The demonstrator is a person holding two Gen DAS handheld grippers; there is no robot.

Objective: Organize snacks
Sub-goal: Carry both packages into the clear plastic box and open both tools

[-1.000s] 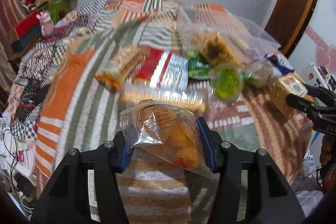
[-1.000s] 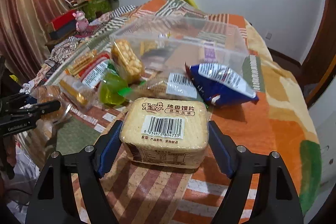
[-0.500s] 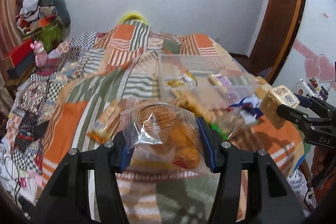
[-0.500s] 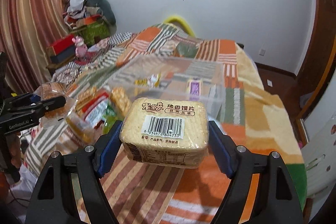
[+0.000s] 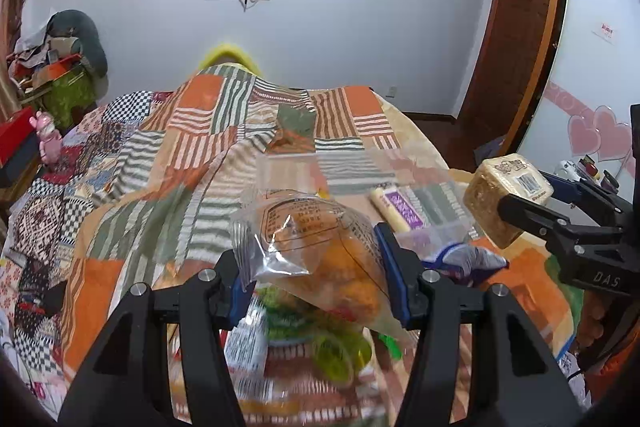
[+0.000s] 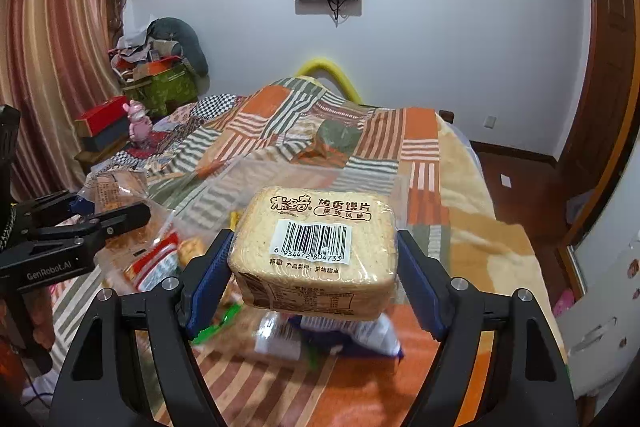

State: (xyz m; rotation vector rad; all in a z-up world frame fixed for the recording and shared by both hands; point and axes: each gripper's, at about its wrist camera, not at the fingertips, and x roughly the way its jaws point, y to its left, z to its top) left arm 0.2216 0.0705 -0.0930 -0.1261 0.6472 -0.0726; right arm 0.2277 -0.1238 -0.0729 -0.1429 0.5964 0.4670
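We had a snack in each gripper, both lifted clear of the patchwork bedspread (image 5: 192, 155). In the left wrist view, low in the centre of the frame, the left gripper (image 5: 316, 267) was clamped on a clear bag of orange pastry (image 5: 320, 251), its blue pads pressing the bag's two sides. In the right wrist view, also low centre, the right gripper (image 6: 314, 263) was clamped on a wrapped block of toasted bun slices (image 6: 316, 247), barcode face up, the pads tight against both ends.

Beyond both loads, in the middle of each frame, lay the clear plastic storage box (image 5: 360, 171), hard to make out against the stripes. Inside it we could see a pale stick snack with a purple label (image 5: 394, 207). Under the grippers, at the bottom of the frames, the loose snacks not yet picked up were blurred: a blue packet (image 6: 352, 335), a green jelly cup (image 5: 336, 355) and a red-and-white packet (image 6: 154, 263).

We judged this to be the carry step, with both items on their way to the box and several snacks yet to follow. The next move called for bringing each load over the box's open top, clear of its near wall, then lowering and parting the jaws one at a time so the two grippers did not crowd each other. The soft bag would likely sag and needed room to settle.
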